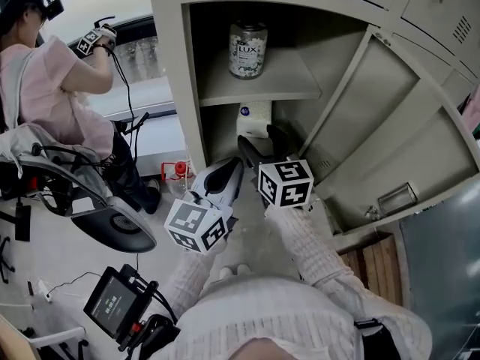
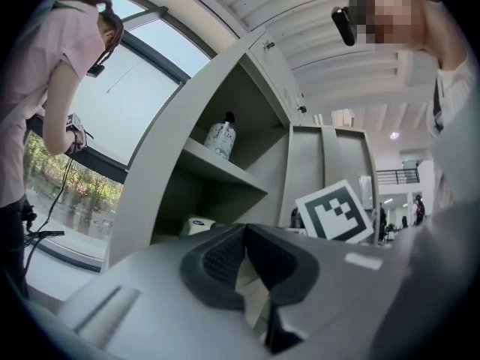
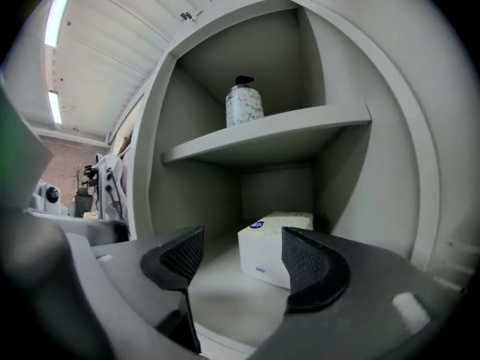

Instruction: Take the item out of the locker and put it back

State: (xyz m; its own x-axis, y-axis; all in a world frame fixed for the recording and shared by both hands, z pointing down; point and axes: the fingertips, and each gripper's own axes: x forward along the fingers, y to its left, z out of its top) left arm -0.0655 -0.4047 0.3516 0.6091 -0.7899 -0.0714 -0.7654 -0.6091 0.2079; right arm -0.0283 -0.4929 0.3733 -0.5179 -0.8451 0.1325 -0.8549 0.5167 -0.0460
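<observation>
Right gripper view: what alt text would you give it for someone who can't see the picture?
The right gripper holds its two dark jaws apart and empty in front of an open grey locker. Through the gap, a white box lies untouched in the lower compartment; a patterned bottle stands on the shelf above.

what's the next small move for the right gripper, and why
Probably ease the right gripper forward so its open fingers straddle the white box in the locker: it sits ahead of the fingers, not yet between them.
</observation>
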